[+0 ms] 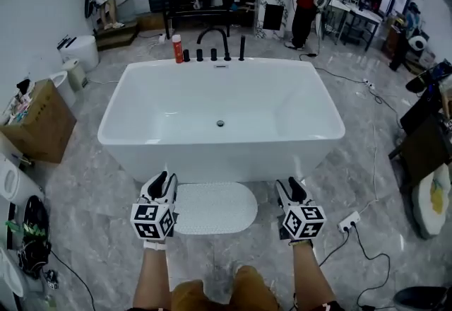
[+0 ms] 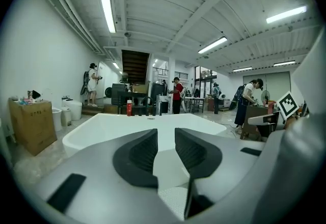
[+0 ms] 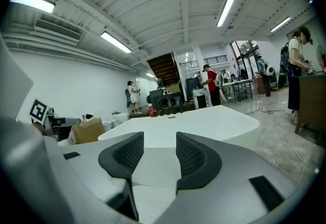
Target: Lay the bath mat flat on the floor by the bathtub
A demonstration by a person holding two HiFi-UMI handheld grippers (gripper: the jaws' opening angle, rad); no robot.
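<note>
The white oval bath mat [image 1: 214, 208] lies flat on the grey marble floor, right against the front wall of the white bathtub [image 1: 220, 154]. My left gripper [image 1: 164, 179] hovers at the mat's left end and my right gripper [image 1: 292, 184] just past its right end. Both are open with nothing between the jaws. In the left gripper view the left gripper [image 2: 166, 139] points over the bathtub [image 2: 102, 129], with the dotted mat [image 2: 173, 198] showing below. The right gripper view shows the right gripper [image 3: 160, 144] the same way, mat [image 3: 150, 202] beneath, bathtub [image 3: 214, 118] ahead.
A cardboard box [image 1: 39, 122] stands left of the tub. A power strip [image 1: 349, 221] with cables lies on the floor at the right, near dark furniture [image 1: 424, 140]. A red bottle [image 1: 177, 48] and black faucet [image 1: 213, 41] sit at the tub's far rim. People stand at the back.
</note>
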